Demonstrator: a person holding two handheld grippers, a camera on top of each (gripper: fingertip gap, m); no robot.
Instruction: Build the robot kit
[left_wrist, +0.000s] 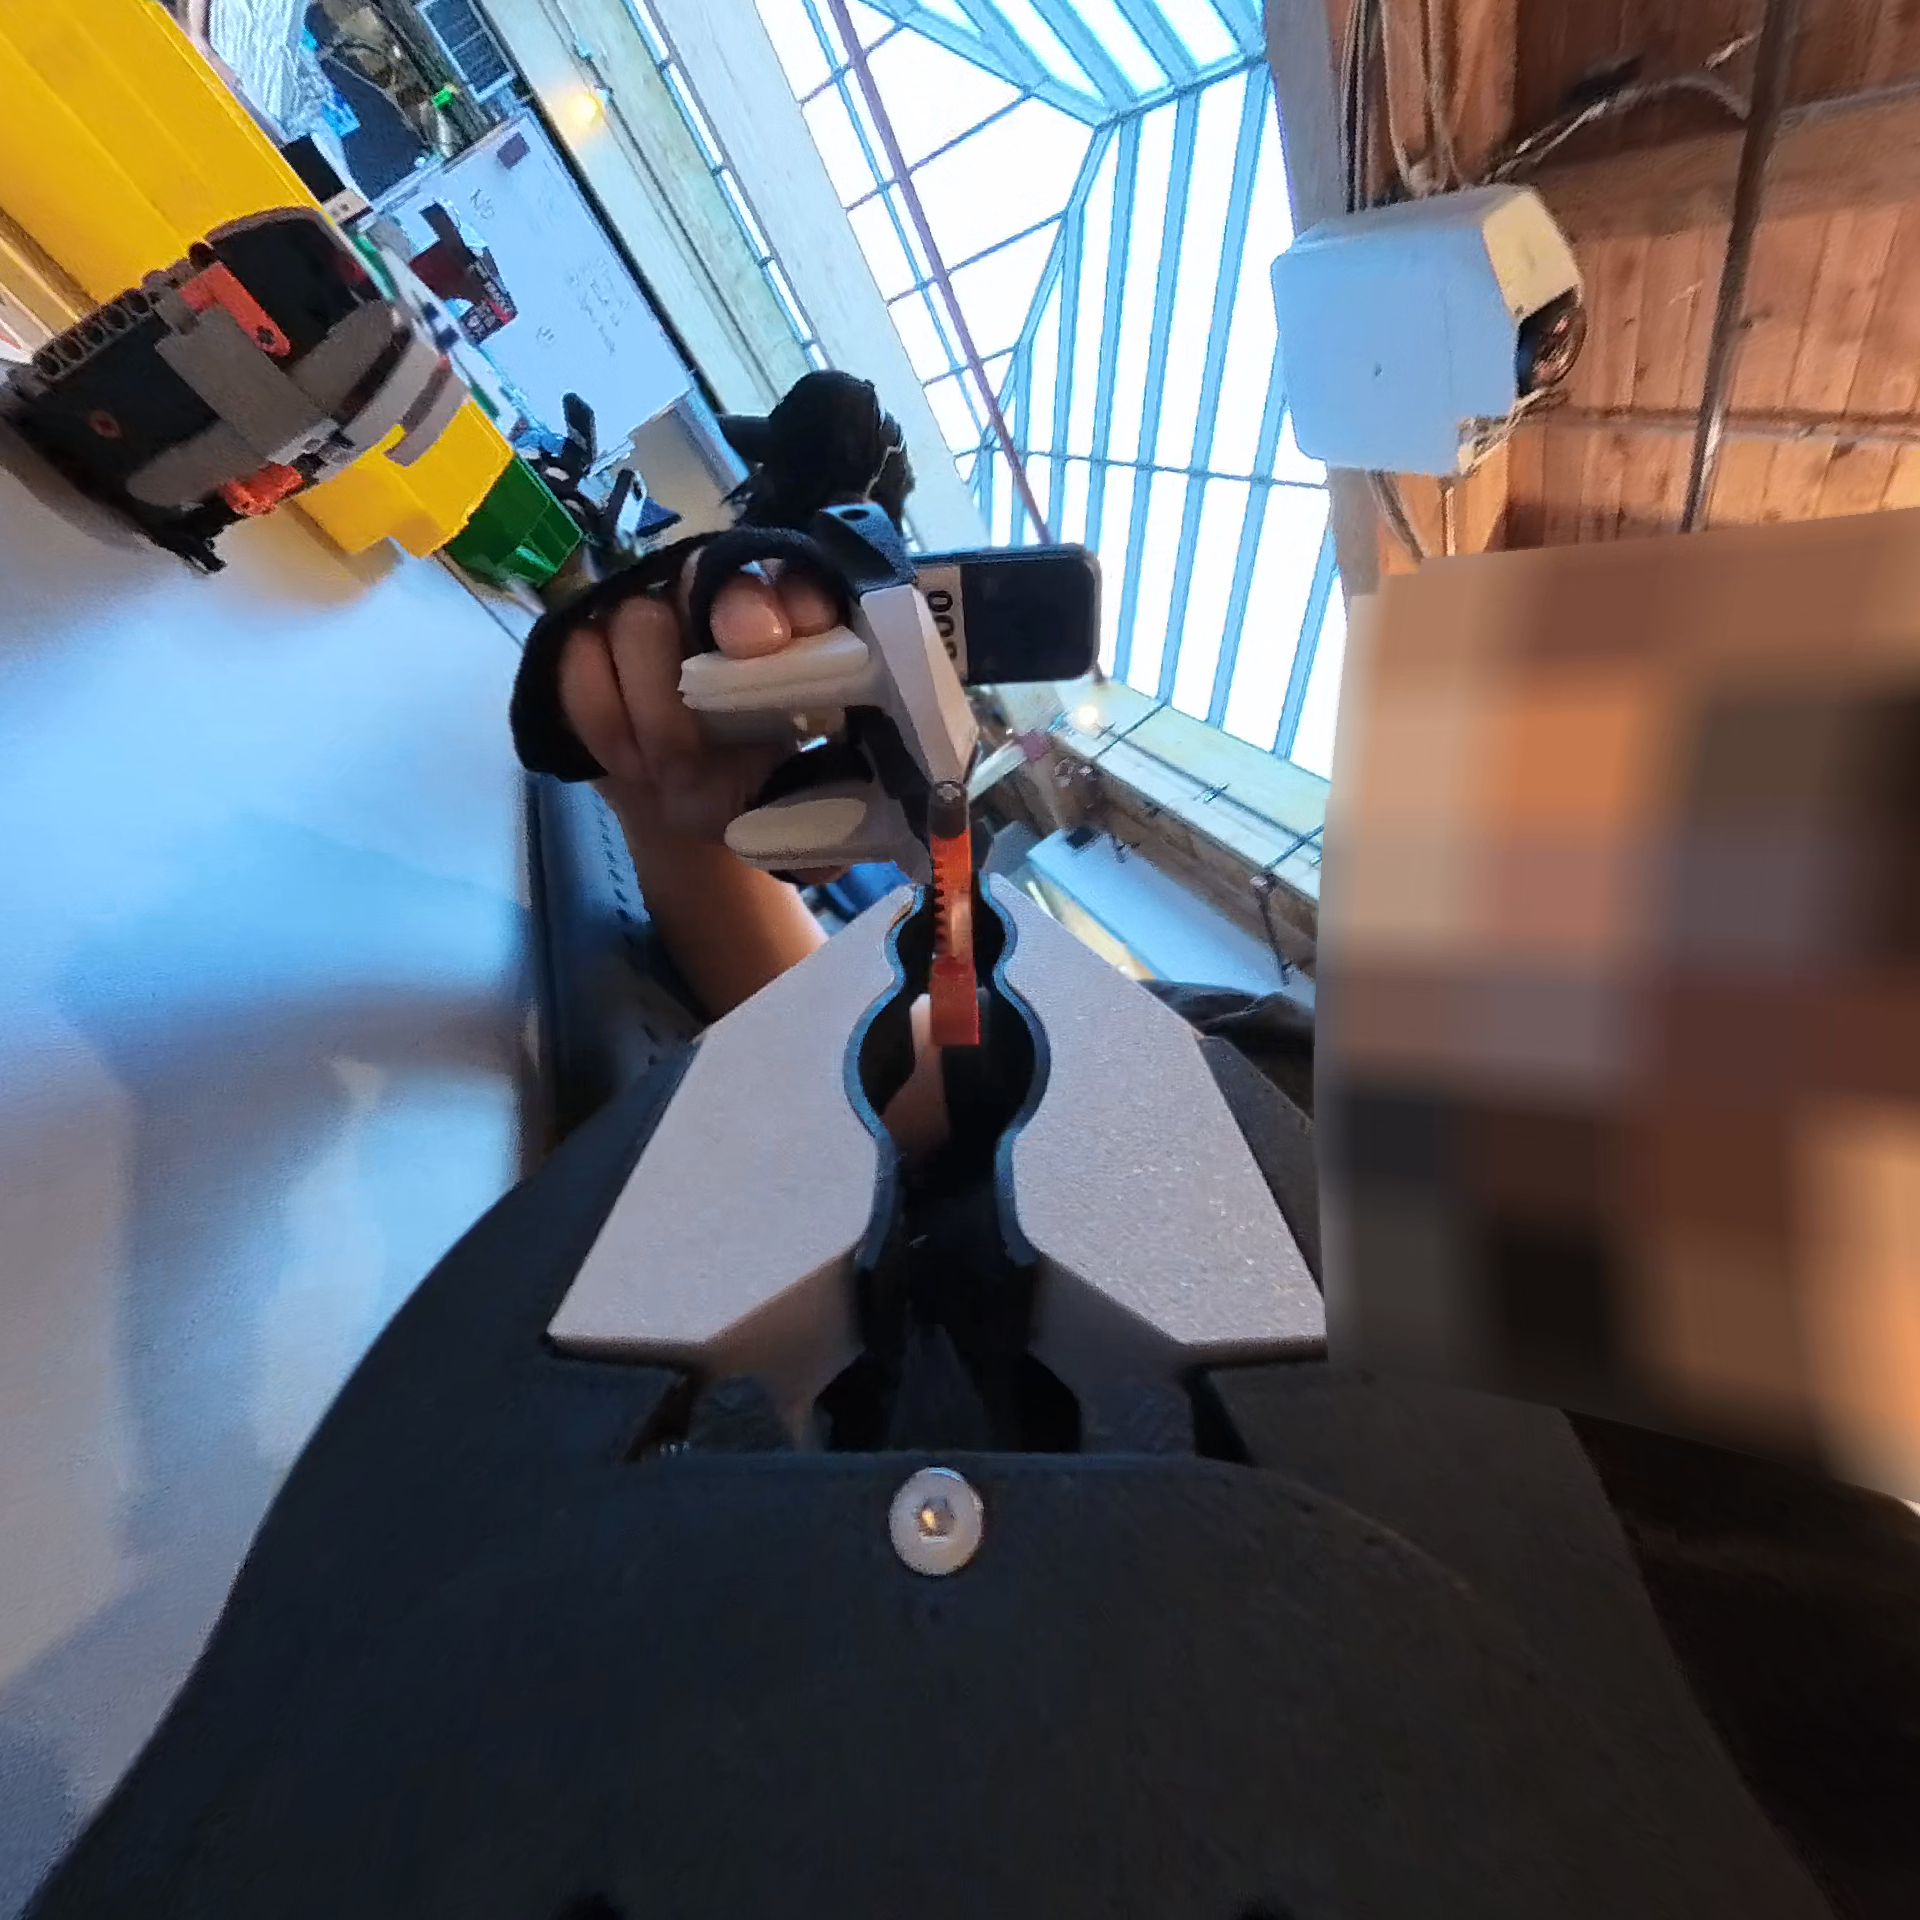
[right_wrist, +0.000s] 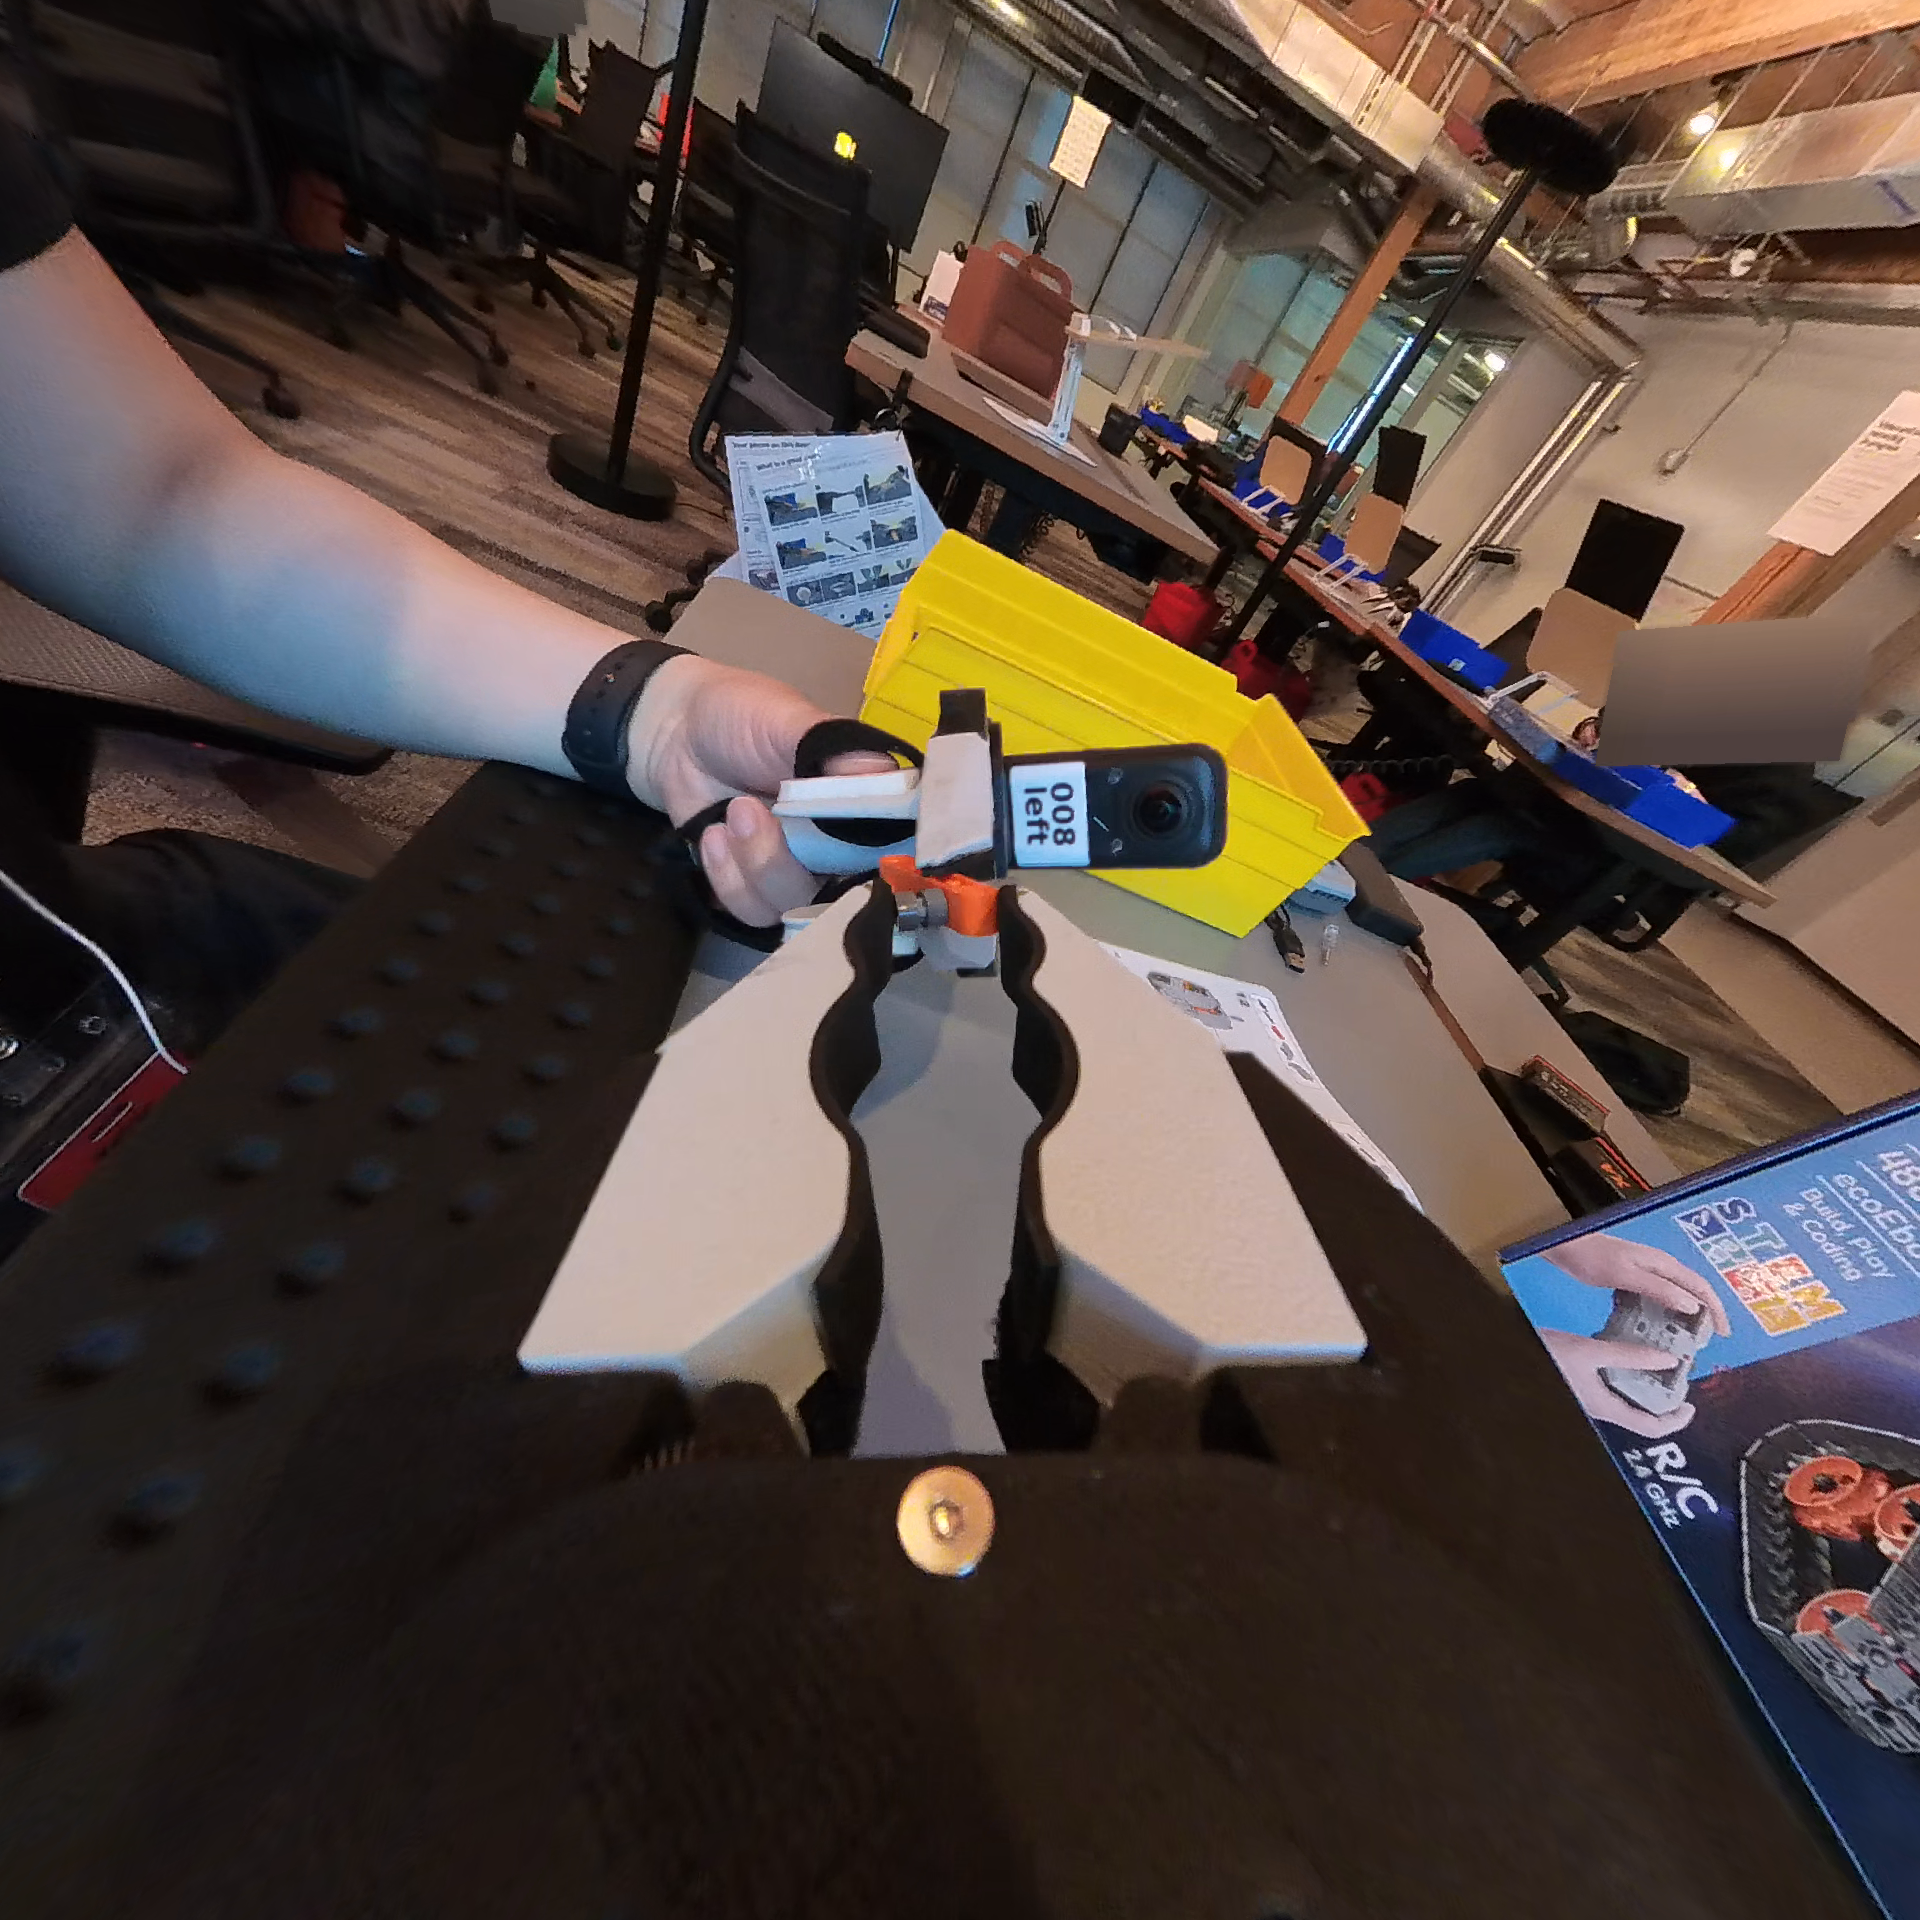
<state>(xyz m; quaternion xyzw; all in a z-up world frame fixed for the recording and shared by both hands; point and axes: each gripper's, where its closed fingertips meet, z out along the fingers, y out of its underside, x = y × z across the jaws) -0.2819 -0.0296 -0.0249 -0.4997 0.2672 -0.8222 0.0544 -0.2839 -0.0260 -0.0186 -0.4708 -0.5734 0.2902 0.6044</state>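
Orange toothed strip (left_wrist: 954, 940) pinched between the tips of the left gripper (left_wrist: 951, 904), at the frame's centre.
Right gripper (right_wrist: 940, 925) tips close narrowly around a small grey-and-orange part (right_wrist: 940, 914) at mid-frame; whether they clamp it I cannot tell. Each view shows the other gripper in a hand (right_wrist: 727, 769). Behind sits a yellow bin (right_wrist: 1091, 727); a blue box (right_wrist: 1714, 1455) lies lower right.

Two grippers (left_wrist: 948, 914) (right_wrist: 940, 925) meet tip to tip over one tabletop (right_wrist: 1382, 1049), with one orange piece (left_wrist: 954, 961) between them, one yellow bin (right_wrist: 1081, 717), one green bin (left_wrist: 514, 530), one printed box (right_wrist: 1766, 1455), one leaflet (right_wrist: 1226, 1013), one picture sheet (right_wrist: 831, 530) and one brick-built model (left_wrist: 249, 384).
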